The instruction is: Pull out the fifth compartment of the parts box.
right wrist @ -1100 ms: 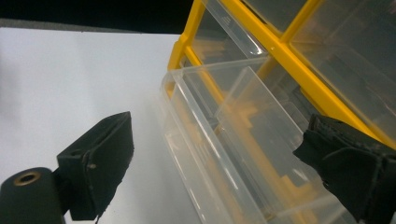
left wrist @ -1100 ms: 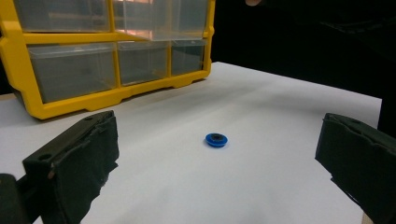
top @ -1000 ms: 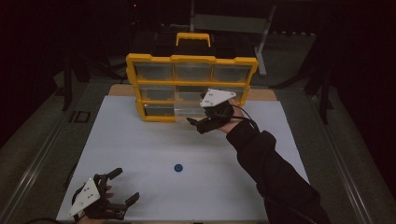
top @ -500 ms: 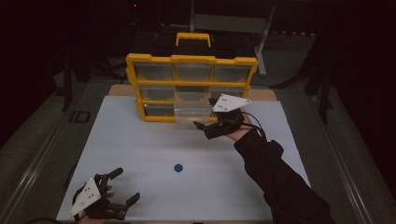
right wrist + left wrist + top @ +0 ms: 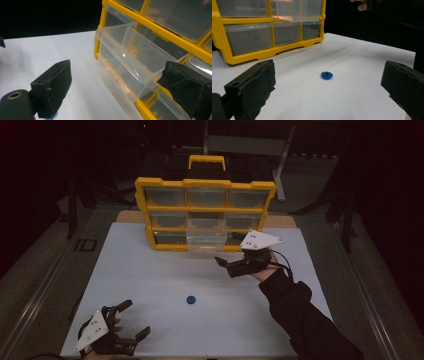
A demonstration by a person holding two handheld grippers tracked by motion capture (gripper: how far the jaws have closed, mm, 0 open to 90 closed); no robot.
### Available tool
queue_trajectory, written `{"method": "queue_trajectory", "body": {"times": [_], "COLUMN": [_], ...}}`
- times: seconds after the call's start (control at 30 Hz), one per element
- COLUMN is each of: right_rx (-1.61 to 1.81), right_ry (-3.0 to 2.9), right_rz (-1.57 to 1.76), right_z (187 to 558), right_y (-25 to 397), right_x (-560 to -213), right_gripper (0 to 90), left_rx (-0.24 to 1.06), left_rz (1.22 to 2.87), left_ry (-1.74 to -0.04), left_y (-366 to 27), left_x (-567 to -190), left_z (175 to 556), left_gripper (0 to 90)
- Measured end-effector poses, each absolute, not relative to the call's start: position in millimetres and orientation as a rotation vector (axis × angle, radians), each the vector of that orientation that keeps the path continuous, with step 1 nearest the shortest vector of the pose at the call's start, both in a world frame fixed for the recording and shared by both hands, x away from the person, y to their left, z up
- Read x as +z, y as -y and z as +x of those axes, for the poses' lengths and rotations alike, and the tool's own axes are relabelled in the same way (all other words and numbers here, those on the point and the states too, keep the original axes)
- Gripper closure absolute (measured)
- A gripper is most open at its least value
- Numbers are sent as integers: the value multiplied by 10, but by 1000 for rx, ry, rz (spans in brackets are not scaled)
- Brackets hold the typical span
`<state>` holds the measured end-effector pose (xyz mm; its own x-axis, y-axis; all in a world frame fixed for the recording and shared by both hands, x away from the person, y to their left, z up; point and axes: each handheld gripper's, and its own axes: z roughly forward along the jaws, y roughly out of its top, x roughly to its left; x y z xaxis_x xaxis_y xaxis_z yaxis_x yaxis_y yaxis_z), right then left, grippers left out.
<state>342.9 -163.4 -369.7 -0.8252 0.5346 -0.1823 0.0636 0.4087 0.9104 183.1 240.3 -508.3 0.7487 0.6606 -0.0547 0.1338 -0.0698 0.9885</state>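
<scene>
Item: blue washer (image 5: 190, 299), lower centre of the high view, up-right of our nearer left gripper (image 5: 131, 320), jaws wide; right gripper (image 5: 223, 265), wide and empty, by the pulled-out drawer (image 5: 205, 241).

You are drawing your right gripper (image 5: 226, 265) back from the yellow organizer (image 5: 205, 212) toward yourself, and the clear middle drawer (image 5: 206, 241) is now standing pulled out over the white table (image 5: 150, 280).

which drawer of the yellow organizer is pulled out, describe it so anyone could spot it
Start at the yellow organizer standing at the far edge of the white table. In its bottom row, take the middle clear drawer. It alone juts forward over the table, while its neighbours sit flush in the frame.
</scene>
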Motion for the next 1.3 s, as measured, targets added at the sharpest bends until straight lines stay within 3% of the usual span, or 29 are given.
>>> {"method": "queue_trajectory", "body": {"times": [1.3], "right_rx": [1488], "right_ry": [-2126], "right_rz": [648], "right_z": [2740], "right_y": [2247], "right_x": [-4446], "right_gripper": [92], "left_rx": [492], "left_rz": [1618], "left_ry": [-654], "left_y": [-2378], "left_x": [-5083], "left_z": [1838], "left_gripper": [0]}}
